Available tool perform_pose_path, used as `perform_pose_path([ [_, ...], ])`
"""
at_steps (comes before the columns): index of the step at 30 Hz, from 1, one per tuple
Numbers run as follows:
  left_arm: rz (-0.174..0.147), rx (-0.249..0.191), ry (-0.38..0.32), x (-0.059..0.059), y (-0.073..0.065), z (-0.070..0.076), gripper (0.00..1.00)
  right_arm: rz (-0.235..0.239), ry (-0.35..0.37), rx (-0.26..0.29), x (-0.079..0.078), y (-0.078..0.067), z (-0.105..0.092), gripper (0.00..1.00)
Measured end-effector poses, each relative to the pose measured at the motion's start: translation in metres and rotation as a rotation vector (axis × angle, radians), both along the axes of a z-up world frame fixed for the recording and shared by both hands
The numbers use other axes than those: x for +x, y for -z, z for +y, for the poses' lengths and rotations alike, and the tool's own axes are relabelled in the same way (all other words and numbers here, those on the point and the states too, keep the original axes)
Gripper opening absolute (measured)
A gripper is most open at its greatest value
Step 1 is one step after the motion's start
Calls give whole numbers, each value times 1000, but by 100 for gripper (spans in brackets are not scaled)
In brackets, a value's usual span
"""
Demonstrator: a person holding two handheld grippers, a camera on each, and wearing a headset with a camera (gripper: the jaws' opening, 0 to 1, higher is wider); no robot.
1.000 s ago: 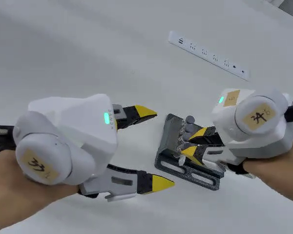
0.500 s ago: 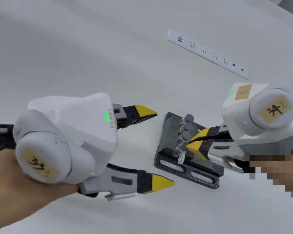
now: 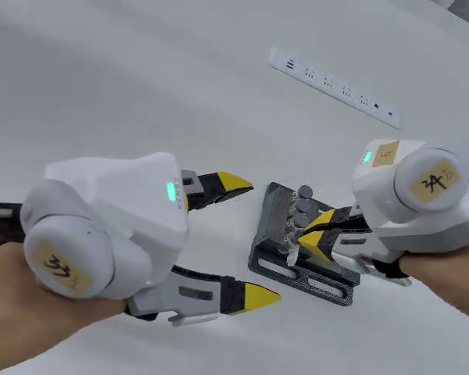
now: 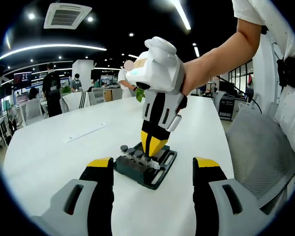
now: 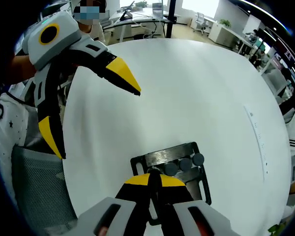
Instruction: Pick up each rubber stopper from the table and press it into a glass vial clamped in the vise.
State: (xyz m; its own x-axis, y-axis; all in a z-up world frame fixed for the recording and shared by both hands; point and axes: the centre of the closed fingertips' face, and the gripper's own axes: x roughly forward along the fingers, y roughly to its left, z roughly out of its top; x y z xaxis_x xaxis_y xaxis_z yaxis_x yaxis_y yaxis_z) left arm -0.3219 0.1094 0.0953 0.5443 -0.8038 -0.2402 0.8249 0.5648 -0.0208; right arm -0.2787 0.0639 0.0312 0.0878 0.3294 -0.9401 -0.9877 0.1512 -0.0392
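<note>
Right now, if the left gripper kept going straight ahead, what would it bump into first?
Most likely the vise with its vials, straight ahead of the left gripper; the right gripper just above it could come first, height is unclear.

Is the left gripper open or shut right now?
Open. The left gripper has its jaws spread wide apart in the head view, gripping nothing, held short of the vise.

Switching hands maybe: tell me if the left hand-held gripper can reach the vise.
Probably yes: left hand-held gripper open, bare table up to the vise; right hand-held gripper crowds one end.
</note>
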Motion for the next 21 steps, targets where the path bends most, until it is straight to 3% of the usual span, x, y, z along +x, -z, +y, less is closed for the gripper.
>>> perform_pose_path([
  [14, 0, -3, -11, 2, 2, 2, 63, 7, -46, -41, 0, 2, 3, 0],
  [21, -5, -8, -9, 3, 0, -1, 63, 38, -39, -54, 1, 4, 1, 0],
])
